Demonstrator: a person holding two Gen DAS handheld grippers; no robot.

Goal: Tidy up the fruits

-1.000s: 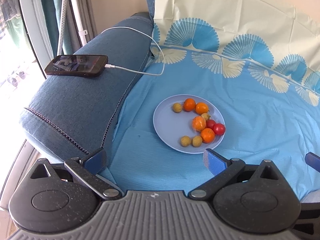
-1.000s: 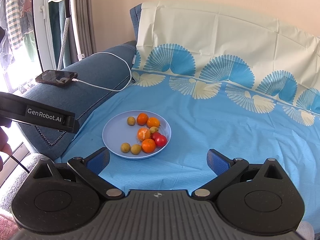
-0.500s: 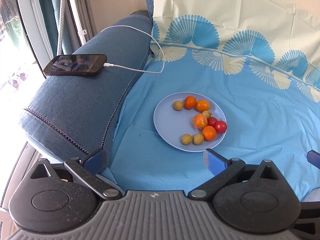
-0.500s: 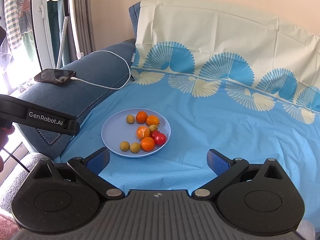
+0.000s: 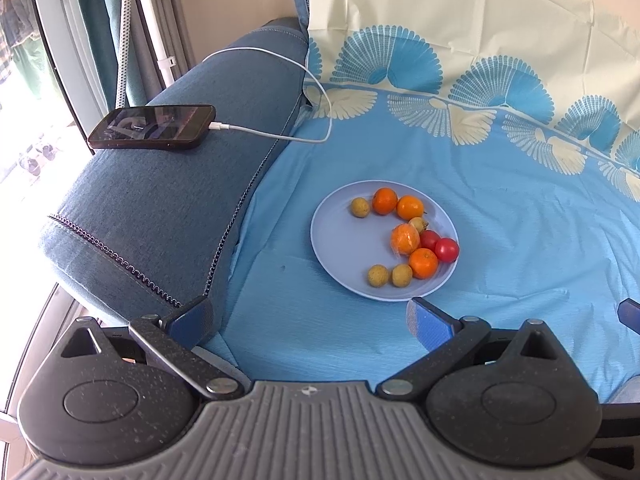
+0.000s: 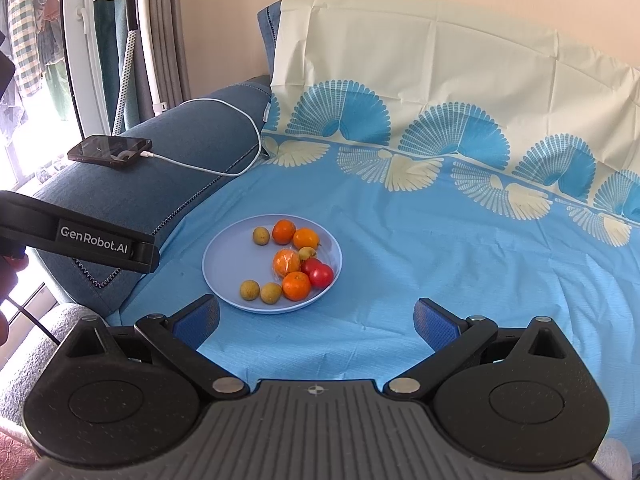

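A pale blue plate (image 5: 340,240) (image 6: 224,264) lies on the blue sheet and holds mixed fruit: several oranges (image 5: 385,200) (image 6: 296,285), two red tomatoes (image 5: 446,249) (image 6: 321,275), several small yellow-brown fruits (image 5: 377,275) (image 6: 250,290) and one orange in clear wrap (image 5: 405,238) (image 6: 286,261). My left gripper (image 5: 310,320) is open and empty, held just short of the plate's near rim. My right gripper (image 6: 316,320) is open and empty too, near the plate's near right side. The left gripper's body (image 6: 80,236) shows at the left of the right wrist view.
A phone (image 5: 154,126) (image 6: 110,151) lies on the blue sofa armrest (image 5: 160,208) with a white cable (image 5: 304,68) trailing onto the sheet. A patterned cloth covers the backrest (image 6: 440,92). A stand and curtains (image 6: 132,40) are at the far left.
Both views have crept slightly forward and the plate sits a little higher in the left wrist view. The fruit has not moved and both grippers stay open.
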